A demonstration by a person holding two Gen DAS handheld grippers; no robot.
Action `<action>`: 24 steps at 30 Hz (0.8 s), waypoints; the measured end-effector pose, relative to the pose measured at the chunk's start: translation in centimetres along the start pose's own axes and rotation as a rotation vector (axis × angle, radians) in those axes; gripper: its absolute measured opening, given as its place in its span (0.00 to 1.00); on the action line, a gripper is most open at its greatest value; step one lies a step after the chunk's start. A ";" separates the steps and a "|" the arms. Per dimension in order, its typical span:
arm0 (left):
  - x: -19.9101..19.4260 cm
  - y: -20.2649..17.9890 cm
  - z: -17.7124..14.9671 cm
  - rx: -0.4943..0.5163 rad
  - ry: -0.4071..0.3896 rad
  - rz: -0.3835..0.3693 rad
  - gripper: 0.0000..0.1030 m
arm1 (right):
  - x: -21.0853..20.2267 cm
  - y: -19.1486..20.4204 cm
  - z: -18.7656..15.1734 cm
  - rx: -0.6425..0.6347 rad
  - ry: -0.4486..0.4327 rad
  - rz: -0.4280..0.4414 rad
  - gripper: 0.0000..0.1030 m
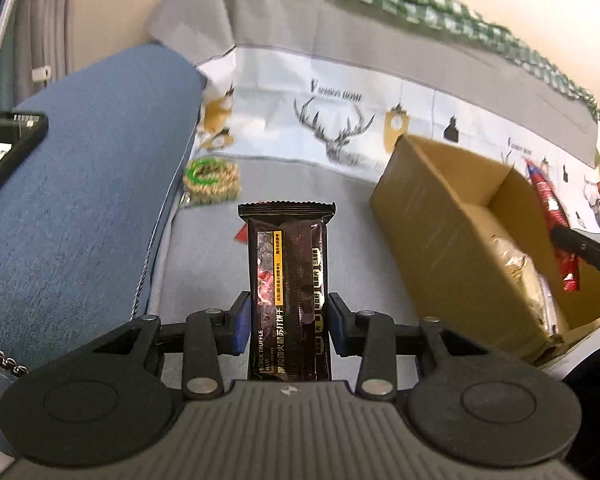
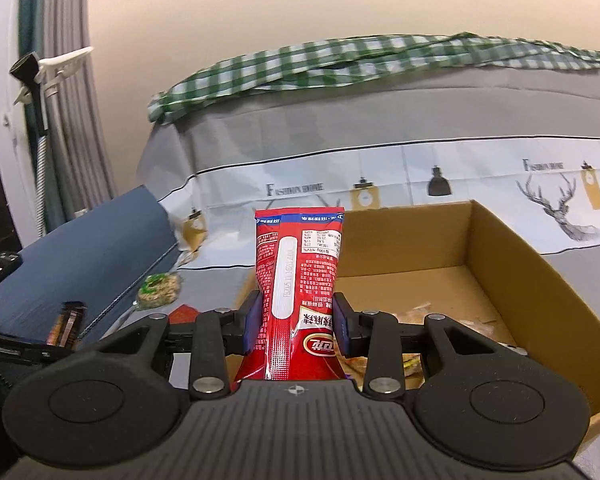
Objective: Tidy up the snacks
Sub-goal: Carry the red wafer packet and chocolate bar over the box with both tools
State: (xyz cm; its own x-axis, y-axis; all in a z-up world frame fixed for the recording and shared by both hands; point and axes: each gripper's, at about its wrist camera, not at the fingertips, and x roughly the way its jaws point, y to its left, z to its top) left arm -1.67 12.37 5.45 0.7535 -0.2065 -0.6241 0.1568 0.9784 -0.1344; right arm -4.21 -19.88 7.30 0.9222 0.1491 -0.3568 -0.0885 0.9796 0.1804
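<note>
1. Left gripper [image 1: 288,322] pinches a dark cracker packet [image 1: 288,280] above the bedspread [image 1: 340,220].
2. Right gripper [image 2: 296,318] pinches a red snack packet [image 2: 296,272] at the cardboard box [image 2: 520,264] left wall.
3. A round snack [image 1: 212,178] lies near the bedspread's left edge.

You are working in a home, most likely a bedroom. The surface in front of you is a bed: a grey sheet [image 2: 380,128] with a pale printed band of stag heads, lamps and the words "Fashion Home" runs across it. A green-and-white checked cloth [image 2: 340,60] lies bunched along the far edge against a plain cream wall [image 2: 260,0]. On your left a blue fabric cushion [image 1: 88,184] with a zip lies on the bed, with a phone [image 1: 4,148] resting on it. Grey curtains [image 2: 72,120] hang at the far left. A cardboard box [image 2: 500,264] and loose snack packets sit directly on the bedding.
</note>
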 end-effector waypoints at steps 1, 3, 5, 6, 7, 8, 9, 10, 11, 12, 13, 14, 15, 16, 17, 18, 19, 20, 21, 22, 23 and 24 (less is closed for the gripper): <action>-0.2 -0.6 0.1 0.014 -0.013 0.000 0.42 | 0.0 -0.3 0.0 0.007 -0.004 -0.009 0.37; -0.4 -1.6 0.2 0.029 -0.028 -0.007 0.42 | 0.0 -0.8 0.0 0.018 -0.012 -0.023 0.37; -0.3 -2.3 0.5 -0.030 -0.011 -0.050 0.42 | -0.1 -1.4 0.1 0.033 -0.022 -0.040 0.37; -0.1 -2.6 0.7 -0.067 -0.003 -0.078 0.42 | -0.1 -1.6 0.1 0.040 -0.027 -0.046 0.37; 0.0 -3.3 1.0 -0.094 0.001 -0.108 0.42 | -0.2 -1.8 0.2 0.046 -0.032 -0.055 0.37; -0.1 -4.3 1.2 -0.095 0.000 -0.124 0.42 | -0.2 -2.0 0.3 0.054 -0.039 -0.067 0.37; 0.0 -5.1 1.6 -0.087 -0.001 -0.136 0.42 | -0.1 -2.3 0.3 0.063 -0.044 -0.078 0.37; 0.1 -6.2 2.0 -0.078 -0.002 -0.151 0.42 | -0.1 -2.5 0.4 0.074 -0.048 -0.091 0.37; 0.2 -7.5 2.6 -0.071 -0.003 -0.173 0.42 | -0.1 -2.7 0.5 0.085 -0.053 -0.108 0.37; 0.3 -8.6 3.1 -0.065 -0.007 -0.192 0.42 | 0.0 -2.9 0.5 0.093 -0.057 -0.123 0.37; 0.4 -9.6 3.5 -0.059 -0.014 -0.207 0.42 | 0.0 -3.2 0.5 0.103 -0.061 -0.138 0.37; 0.5 -10.8 4.1 -0.051 -0.024 -0.224 0.42 | -0.1 -3.4 0.6 0.112 -0.065 -0.149 0.37; 0.6 -11.9 4.6 -0.043 -0.032 -0.242 0.42 | -0.1 -3.6 0.6 0.120 -0.071 -0.161 0.37; 0.7 -13.1 5.2 -0.036 -0.041 -0.264 0.42 | -0.2 -3.8 0.6 0.124 -0.078 -0.172 0.37; 0.9 -14.3 5.8 -0.030 -0.048 -0.282 0.42 | -0.3 -4.0 0.6 0.133 -0.090 -0.186 0.37; 1.1 -15.2 6.3 -0.025 -0.055 -0.296 0.42 | -0.5 -4.1 0.6 0.139 -0.099 -0.196 0.37; 1.2 -16.2 6.9 -0.019 -0.065 -0.309 0.42 | -0.6 -4.3 0.6 0.147 -0.111 -0.207 0.37; 1.4 -17.4 7.5 -0.011 -0.074 -0.323 0.42 | -0.8 -4.5 0.6 0.154 -0.122 -0.218 0.37; 1.5 -18.1 7.8 -0.005 -0.081 -0.331 0.42 | -0.9 -4.6 0.6 0.161 -0.131 -0.227 0.37; 1.7 -19.1 8.3 0.007 -0.088 -0.338 0.42 | -1.0 -4.7 0.6 0.165 -0.136 -0.234 0.37; 1.8 -20.0 8.6 0.021 -0.096 -0.340 0.42 | -1.1 -4.8 0.5 0.168 -0.140 -0.241 0.37; 2.0 -20.8 8.9 0.033 -0.101 -0.341 0.42 | -1.1 -4.9 0.6 0.170 -0.143 -0.246 0.37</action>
State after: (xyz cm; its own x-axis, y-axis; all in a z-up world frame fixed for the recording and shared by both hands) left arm 2.29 -8.37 13.84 0.7135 -0.5211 -0.4684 0.4291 0.8535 -0.2957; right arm -4.60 -24.92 7.32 0.9527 -0.1218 -0.2785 0.1968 0.9454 0.2597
